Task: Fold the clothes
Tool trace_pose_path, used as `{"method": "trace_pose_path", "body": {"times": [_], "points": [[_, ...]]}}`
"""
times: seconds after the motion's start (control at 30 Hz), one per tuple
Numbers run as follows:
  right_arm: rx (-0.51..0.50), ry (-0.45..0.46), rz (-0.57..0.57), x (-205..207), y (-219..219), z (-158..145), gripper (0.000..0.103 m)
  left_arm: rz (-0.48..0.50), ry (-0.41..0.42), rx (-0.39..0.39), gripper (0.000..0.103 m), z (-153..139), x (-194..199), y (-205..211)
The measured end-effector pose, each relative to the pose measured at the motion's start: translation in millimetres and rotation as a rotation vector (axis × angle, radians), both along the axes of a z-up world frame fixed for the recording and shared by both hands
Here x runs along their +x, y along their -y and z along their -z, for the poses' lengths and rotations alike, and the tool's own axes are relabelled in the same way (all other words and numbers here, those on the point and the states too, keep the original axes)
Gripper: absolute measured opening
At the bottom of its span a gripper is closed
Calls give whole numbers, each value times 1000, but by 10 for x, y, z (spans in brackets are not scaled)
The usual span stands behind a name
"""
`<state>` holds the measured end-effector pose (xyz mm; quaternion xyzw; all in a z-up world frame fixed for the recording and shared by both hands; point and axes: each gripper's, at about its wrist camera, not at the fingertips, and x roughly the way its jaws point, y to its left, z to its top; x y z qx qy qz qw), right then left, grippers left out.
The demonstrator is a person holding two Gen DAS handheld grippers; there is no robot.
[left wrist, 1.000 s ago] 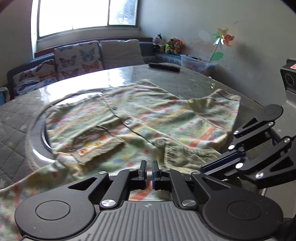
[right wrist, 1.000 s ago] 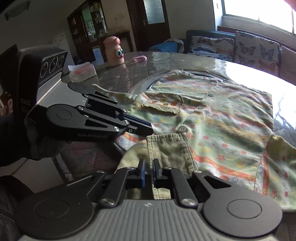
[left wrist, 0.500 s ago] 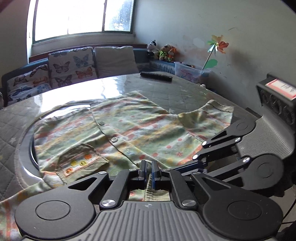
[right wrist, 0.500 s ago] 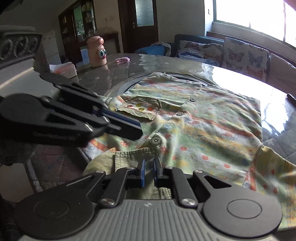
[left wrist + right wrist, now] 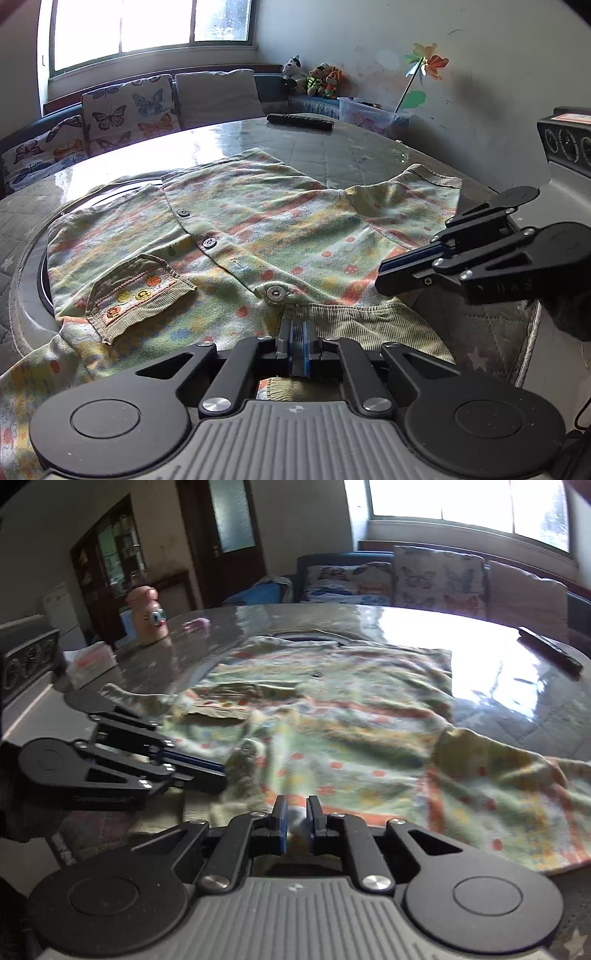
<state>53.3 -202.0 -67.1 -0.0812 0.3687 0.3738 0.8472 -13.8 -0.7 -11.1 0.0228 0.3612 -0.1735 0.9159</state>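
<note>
The soft green flowery shirt (image 5: 280, 221) lies flat on the shiny round table (image 5: 354, 155). The left gripper (image 5: 295, 341) pinches its ribbed collar tight. The right gripper (image 5: 297, 821) has a small gap with cloth between, maybe loose. Folding is just starting, I think. Next, both should lift the collar edge together.

Background's pretty cluttered: butterfly-print cushions (image 5: 122, 110) along the window bench, a black remote (image 5: 300, 121) on the far side of the glossy round table (image 5: 354, 155), stuffed toys (image 5: 317, 75) and a pinwheel (image 5: 424, 62) in the corner, plus a pink bottle (image 5: 147, 616).
</note>
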Motion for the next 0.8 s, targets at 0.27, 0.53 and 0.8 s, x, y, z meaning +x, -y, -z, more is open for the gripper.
{"method": "trace_pose_path", "body": {"times": [0.27, 0.53, 0.8], "points": [[-8, -18, 54, -51, 264, 26, 12, 7, -1, 11, 6, -37, 7, 19], [17, 12, 237, 71, 708, -63, 18, 53, 45, 7, 7, -184, 52, 200], [-12, 71, 597, 523, 1432, 26, 22, 105, 41, 9, 9, -141, 119, 436]]}}
